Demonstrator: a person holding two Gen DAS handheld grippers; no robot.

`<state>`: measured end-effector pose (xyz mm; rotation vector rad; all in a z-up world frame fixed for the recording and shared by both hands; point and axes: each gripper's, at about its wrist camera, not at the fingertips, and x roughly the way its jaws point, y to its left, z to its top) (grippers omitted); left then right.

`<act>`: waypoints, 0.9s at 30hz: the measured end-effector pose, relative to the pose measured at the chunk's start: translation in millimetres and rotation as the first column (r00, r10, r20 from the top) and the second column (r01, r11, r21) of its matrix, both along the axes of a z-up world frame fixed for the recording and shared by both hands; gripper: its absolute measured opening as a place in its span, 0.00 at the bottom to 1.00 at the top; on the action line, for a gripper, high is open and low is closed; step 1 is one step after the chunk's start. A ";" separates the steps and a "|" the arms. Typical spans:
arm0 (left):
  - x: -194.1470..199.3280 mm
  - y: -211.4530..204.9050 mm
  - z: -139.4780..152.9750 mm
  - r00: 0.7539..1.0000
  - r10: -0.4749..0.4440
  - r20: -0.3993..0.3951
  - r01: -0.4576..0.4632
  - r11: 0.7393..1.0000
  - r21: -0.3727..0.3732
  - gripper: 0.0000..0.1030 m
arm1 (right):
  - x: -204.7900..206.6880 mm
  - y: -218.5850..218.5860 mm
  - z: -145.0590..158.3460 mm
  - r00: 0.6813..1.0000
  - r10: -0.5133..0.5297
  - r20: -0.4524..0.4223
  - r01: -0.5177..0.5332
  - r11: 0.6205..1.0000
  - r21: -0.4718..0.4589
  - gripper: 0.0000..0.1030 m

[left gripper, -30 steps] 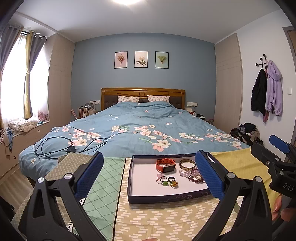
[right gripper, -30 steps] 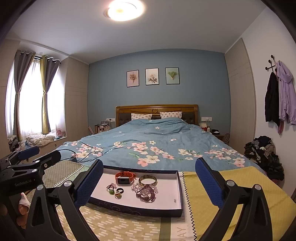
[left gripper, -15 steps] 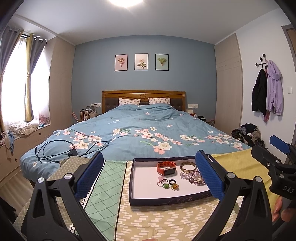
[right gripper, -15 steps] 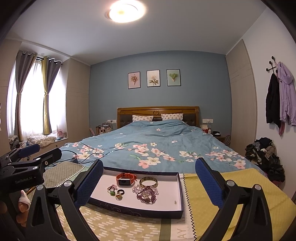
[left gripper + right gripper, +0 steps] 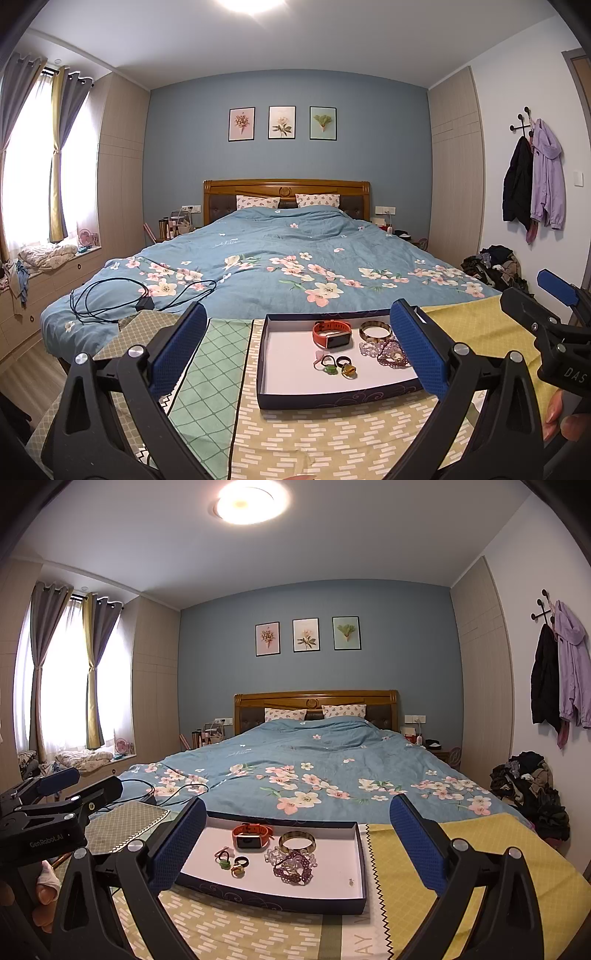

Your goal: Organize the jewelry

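A shallow dark blue box with a white floor sits on patterned cloths at the foot of the bed. In it lie an orange smartwatch, a gold bangle, purple bead bracelets and several small rings. My left gripper is open and empty, just short of the box. My right gripper is open and empty too, with the box between its fingers in view.
A bed with a blue flowered quilt lies behind the box. A black cable lies on its left corner. A yellow cloth covers the right side, green and grey cloths the left. Clothes are piled on the floor at right.
Both views have tilted up and drawn back slightly; the box sits a little lower in frame. Both grippers stay open and nothing in the box has moved.
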<state>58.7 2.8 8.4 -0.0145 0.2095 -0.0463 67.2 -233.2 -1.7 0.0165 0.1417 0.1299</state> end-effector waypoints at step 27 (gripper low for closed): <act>-3.2 -1.8 -2.3 1.000 -0.005 0.003 0.005 1.000 0.004 0.95 | -0.6 -0.3 -1.6 1.000 -0.001 -0.003 0.001 1.000 0.005 0.93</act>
